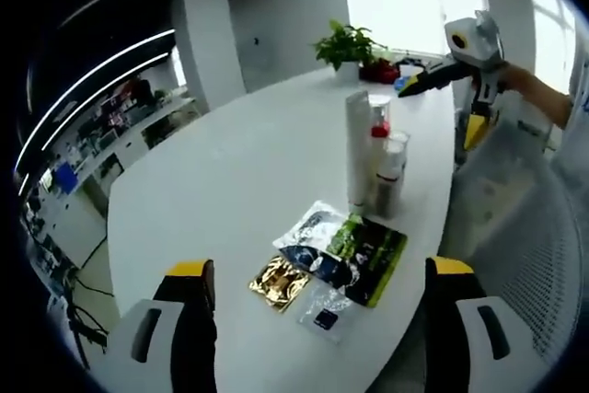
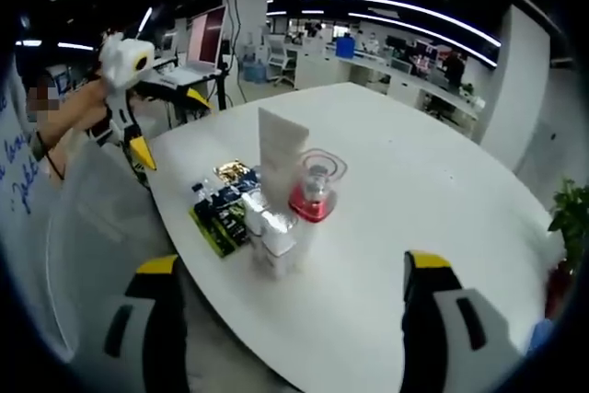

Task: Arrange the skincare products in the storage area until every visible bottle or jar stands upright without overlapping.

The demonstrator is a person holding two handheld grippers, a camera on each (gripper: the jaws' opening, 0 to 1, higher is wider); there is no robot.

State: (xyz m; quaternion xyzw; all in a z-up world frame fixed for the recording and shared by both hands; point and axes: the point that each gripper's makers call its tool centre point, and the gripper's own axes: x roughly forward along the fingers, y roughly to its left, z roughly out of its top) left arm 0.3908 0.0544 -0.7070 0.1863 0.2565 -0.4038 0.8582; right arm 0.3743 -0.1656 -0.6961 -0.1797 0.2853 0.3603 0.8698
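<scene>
Right now we hold both hand-held grippers above the white surface (image 1: 230, 181), jaws spread wide and carrying nothing. The left hand-held gripper (image 1: 317, 306) looks down on flat sachets (image 1: 336, 260) near the edge; just beyond them stands the cluster of bottles (image 1: 375, 158). The right hand-held gripper (image 2: 290, 306) faces the same cluster from the opposite side, a tall white tube (image 2: 281, 154) beside a red-based jar (image 2: 315, 190). We judge the bottles rigid, light and tippy, best gripped low on the body; the sachets look slick and floppy.
</scene>
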